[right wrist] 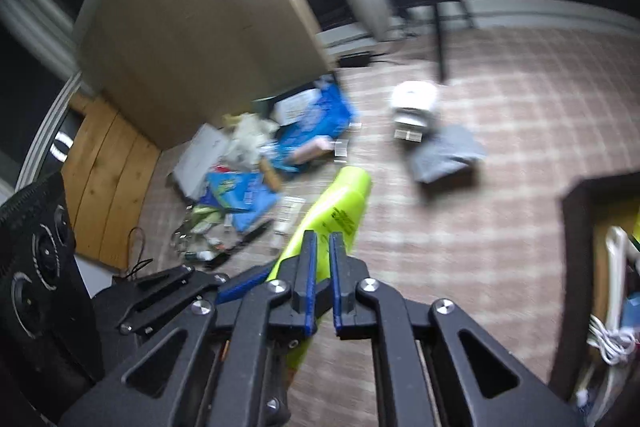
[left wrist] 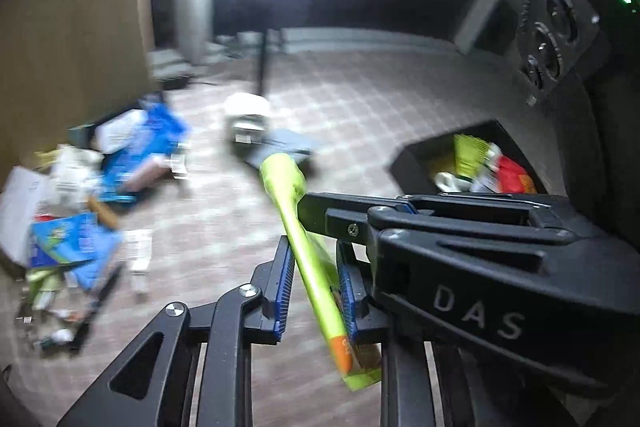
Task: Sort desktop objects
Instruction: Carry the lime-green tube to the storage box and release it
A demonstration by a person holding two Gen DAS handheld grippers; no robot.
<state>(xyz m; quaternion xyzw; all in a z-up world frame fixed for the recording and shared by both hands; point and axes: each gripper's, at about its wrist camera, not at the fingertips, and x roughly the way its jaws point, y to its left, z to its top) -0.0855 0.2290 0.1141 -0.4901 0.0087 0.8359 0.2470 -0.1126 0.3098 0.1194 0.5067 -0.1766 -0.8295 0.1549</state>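
Checked carpet [right wrist: 500,147] | both hand-held grippers, left [left wrist: 316,287] and right [right wrist: 323,251], clamp lime-green tube [left wrist: 308,259]

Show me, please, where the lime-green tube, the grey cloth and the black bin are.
lime-green tube [left wrist: 298,239]: left wrist view, mid-body.
grey cloth [right wrist: 448,153]: right wrist view, its centre.
black bin [left wrist: 416,151]: left wrist view, near rim.

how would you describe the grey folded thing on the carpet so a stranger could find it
Start from the checked pinkish carpet, at its open middle rather than the colourful litter pile by the wooden panel. The grey folded cloth lies beside a white round object, the only plain grey, flat item there.
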